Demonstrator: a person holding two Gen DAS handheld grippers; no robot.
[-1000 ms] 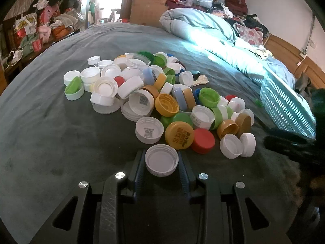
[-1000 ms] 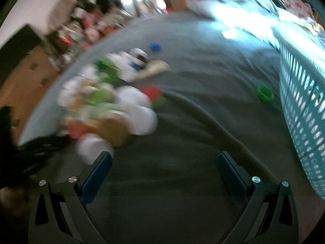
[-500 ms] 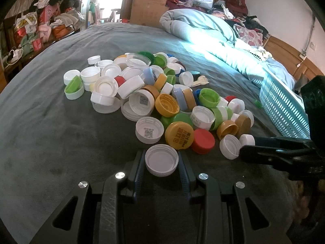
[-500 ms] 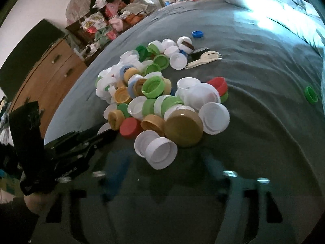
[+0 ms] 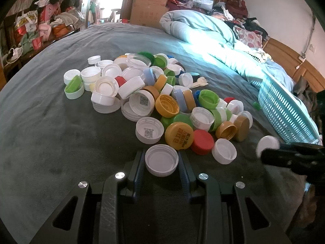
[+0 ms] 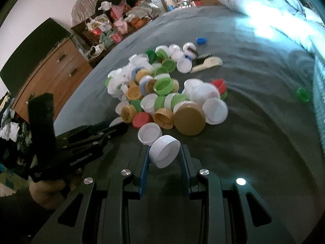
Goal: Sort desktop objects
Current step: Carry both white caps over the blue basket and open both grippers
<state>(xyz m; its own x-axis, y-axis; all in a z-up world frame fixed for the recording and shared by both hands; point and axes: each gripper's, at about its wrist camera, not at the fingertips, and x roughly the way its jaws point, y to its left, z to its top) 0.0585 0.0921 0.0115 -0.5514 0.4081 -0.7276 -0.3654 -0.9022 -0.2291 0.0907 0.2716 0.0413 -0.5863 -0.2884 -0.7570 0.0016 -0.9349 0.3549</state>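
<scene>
A heap of plastic bottle caps (image 5: 162,93) in white, green, yellow, red and blue lies on a grey bedspread. My left gripper (image 5: 161,159) is shut on a white cap (image 5: 161,162) that faces open side up at the heap's near edge. In the right wrist view, my right gripper (image 6: 164,152) is closing its jaws on another white ribbed cap (image 6: 165,150). That cap is tilted between the pads, just off the cloth. The left wrist view shows the same cap (image 5: 267,144) at the tip of the right gripper (image 5: 284,158), to the right of the heap.
A turquoise perforated basket (image 5: 284,109) stands at the right, with a lone green cap (image 6: 303,94) beside it. A wooden fork (image 5: 200,82) lies at the heap's far side, and a blue cap (image 6: 201,40) beyond it. A bunched duvet (image 5: 203,28) fills the back.
My right gripper swung to the heap's near edge, closed from wide open onto a white cap and lifted it off to the right. The left gripper and its cap have not moved.
</scene>
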